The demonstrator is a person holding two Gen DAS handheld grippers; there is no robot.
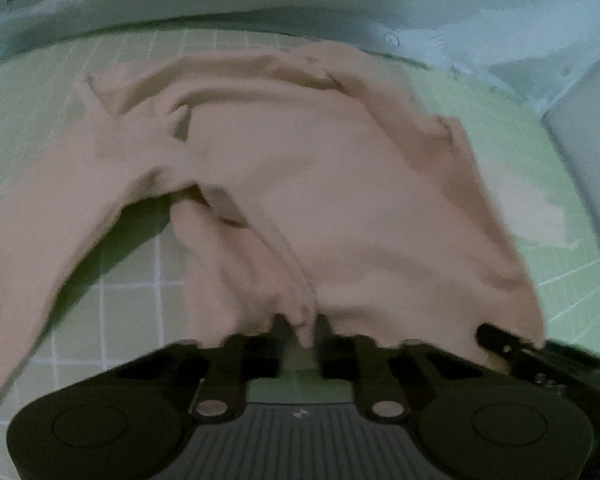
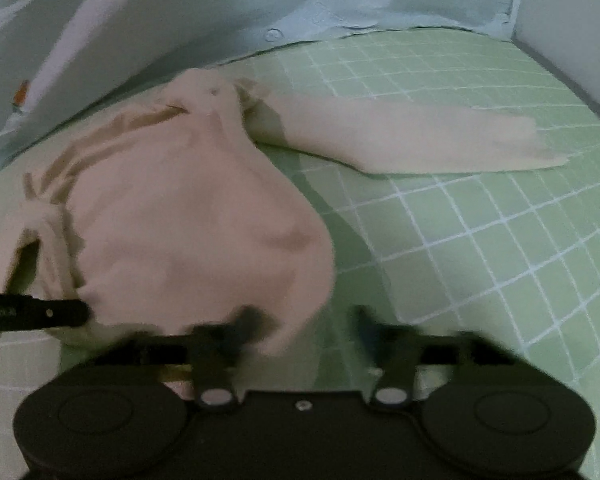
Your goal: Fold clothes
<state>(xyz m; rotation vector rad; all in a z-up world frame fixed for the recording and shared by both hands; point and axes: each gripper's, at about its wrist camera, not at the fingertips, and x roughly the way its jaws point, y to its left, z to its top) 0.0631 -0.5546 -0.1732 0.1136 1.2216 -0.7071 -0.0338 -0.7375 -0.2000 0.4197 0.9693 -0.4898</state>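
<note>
**Left gripper pinches the beige top; right gripper spread beside it**

A beige top [image 1: 340, 200] lies bunched on a green gridded mat [image 2: 480, 240] that covers the counter. One sleeve [image 2: 420, 140] stretches flat toward the mat's far right corner, apart from the heaped body.

The left gripper [image 1: 300, 332] has its fingers drawn close on a fold of the top's near hem, and the cloth hangs between them (the picture is blurred by motion, yet the pinch is plain). In the right wrist view that same gripper shows as a dark bar at the left edge, touching the cloth.

The right gripper [image 2: 308, 328] is spread wide: its left finger [image 2: 248, 320] touches the top's near edge, its right finger stands over bare mat.

Pale blue cloth [image 2: 220, 8] with small orange marks lies along the mat's far edge.
</note>
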